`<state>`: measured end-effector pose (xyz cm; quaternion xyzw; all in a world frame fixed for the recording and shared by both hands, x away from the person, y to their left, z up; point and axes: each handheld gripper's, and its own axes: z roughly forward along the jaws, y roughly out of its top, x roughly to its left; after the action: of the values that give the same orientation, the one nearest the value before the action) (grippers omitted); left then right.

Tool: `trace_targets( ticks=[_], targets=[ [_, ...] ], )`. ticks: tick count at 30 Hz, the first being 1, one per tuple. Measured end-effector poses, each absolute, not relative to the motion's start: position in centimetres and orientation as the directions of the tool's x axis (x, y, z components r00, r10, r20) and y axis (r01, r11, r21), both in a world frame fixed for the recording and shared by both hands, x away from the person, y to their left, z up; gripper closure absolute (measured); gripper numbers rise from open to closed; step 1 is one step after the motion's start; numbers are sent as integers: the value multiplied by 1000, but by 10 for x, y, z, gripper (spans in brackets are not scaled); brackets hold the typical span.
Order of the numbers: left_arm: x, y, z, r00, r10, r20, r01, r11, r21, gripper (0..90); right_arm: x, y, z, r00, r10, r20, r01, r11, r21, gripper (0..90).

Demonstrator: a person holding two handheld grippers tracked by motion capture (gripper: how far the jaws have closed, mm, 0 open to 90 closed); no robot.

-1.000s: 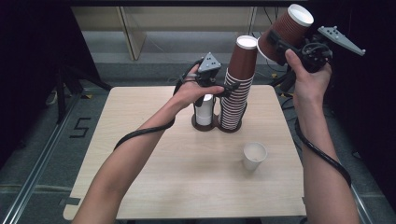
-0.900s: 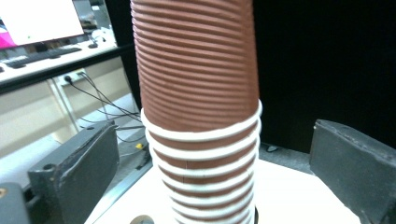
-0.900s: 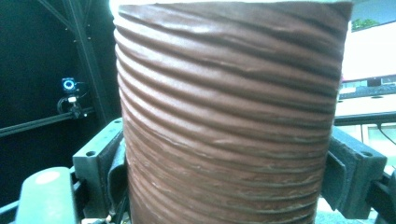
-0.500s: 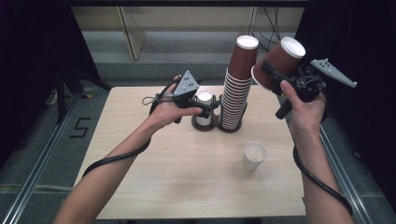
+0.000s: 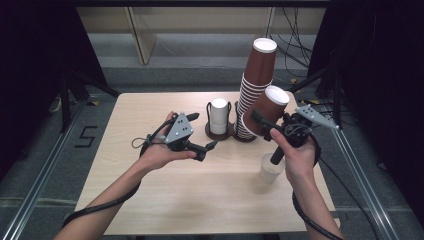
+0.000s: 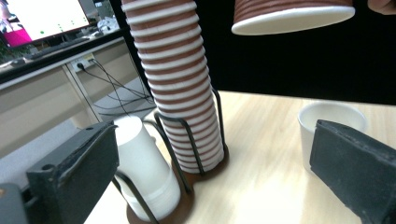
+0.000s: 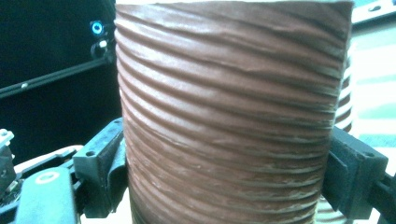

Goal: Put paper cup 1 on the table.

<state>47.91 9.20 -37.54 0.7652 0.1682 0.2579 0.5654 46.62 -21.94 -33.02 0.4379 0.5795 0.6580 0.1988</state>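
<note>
**Brown cup lifted off the stack, heading down toward the white cup**

The right gripper (image 5: 264,125) is clamped across the ribbed wall of a single brown cup (image 5: 269,111), jaws about half closed on it, one pad on each side as the right gripper view shows (image 7: 233,116). A second ago this cup was held high beyond the table's far right corner; it has since come down and inward and now hangs tilted, upside down with its white base up, just beside the tall stack of brown cups (image 5: 255,90) in its wire holder near the table's far edge. Directly below the right hand, near the right edge, stands an upright white cup (image 5: 271,170).

The left gripper (image 5: 202,148) has drawn back from the holders toward the table's middle. Its jaws stand wide open with nothing between them; through them the left gripper view shows the stack of white cups (image 6: 144,168) in its own holder, the brown stack (image 6: 180,84) and the white cup (image 6: 329,123).

As I read it, the separating step is done: one cup is free of the stack, the left hand no longer steadies it, and what remains is setting the brown cup down, likely on or beside the white one.

The white cup is partly covered by the right gripper in the high view. The brown cup's open mouth cannot be seen there, and its top is cut off in the left gripper view.
</note>
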Motion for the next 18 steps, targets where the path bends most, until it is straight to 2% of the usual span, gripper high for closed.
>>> trace_targets(
  ticks=[9, 18],
  targets=[
    [454, 104, -407, 815, 545, 196, -9, -326, 945, 4, 454, -196, -373, -553, 710, 436, 372, -258, 892, 162],
    [437, 108, -426, 826, 529, 195, 1, -347, 938, 0, 448, -178, -399, -559, 685, 468, 433, -240, 869, 162]
  ],
)
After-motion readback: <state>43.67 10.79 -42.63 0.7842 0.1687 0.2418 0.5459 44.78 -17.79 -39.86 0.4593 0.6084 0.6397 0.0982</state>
